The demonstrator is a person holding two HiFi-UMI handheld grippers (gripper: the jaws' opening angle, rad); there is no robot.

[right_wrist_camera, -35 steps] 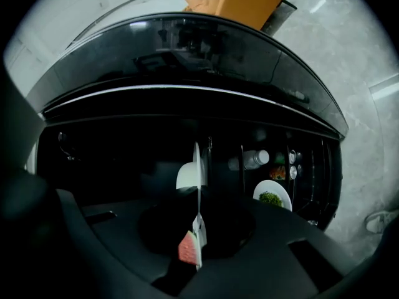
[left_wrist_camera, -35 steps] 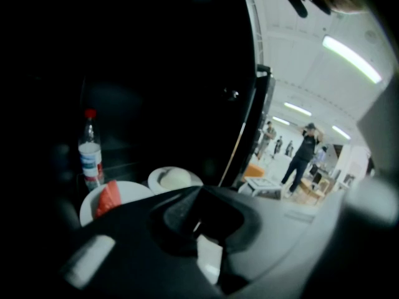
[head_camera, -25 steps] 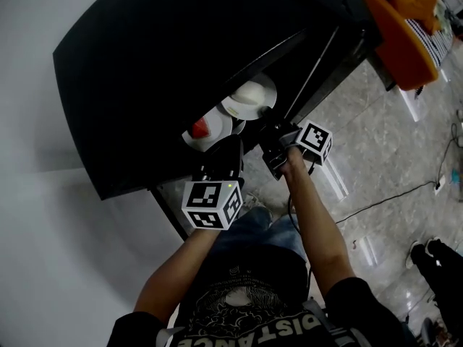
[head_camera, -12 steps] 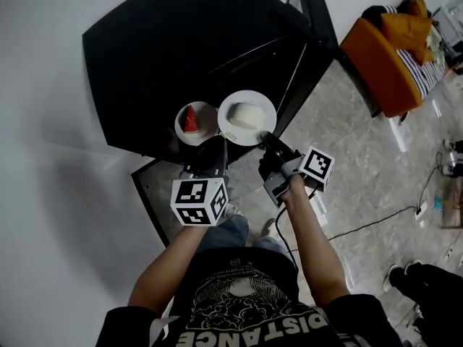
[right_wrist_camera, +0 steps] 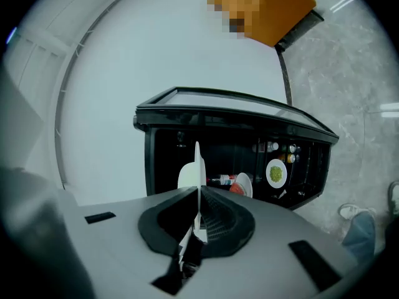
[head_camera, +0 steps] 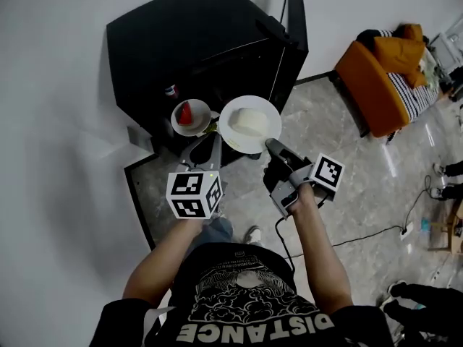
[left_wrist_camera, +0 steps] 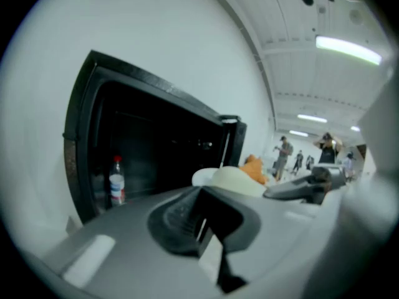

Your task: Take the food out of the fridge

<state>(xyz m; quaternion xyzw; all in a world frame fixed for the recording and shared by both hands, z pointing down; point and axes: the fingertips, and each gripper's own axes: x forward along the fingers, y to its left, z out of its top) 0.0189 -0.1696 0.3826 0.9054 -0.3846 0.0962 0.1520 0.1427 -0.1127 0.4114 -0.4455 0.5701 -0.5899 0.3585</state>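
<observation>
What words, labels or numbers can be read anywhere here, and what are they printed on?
"DISTANCE": on the person's black T-shirt, under a graphic.
None on the left marker cube or the right marker cube: only square black-and-white patterns.
Unreadable: the label of the bottle in the fridge, too blurred.
None shows on the small plate or the large plate.

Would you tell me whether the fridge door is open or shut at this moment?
Open. The fridge door stands swung aside in the head view, and the left gripper view shows a bottle standing inside.
</observation>
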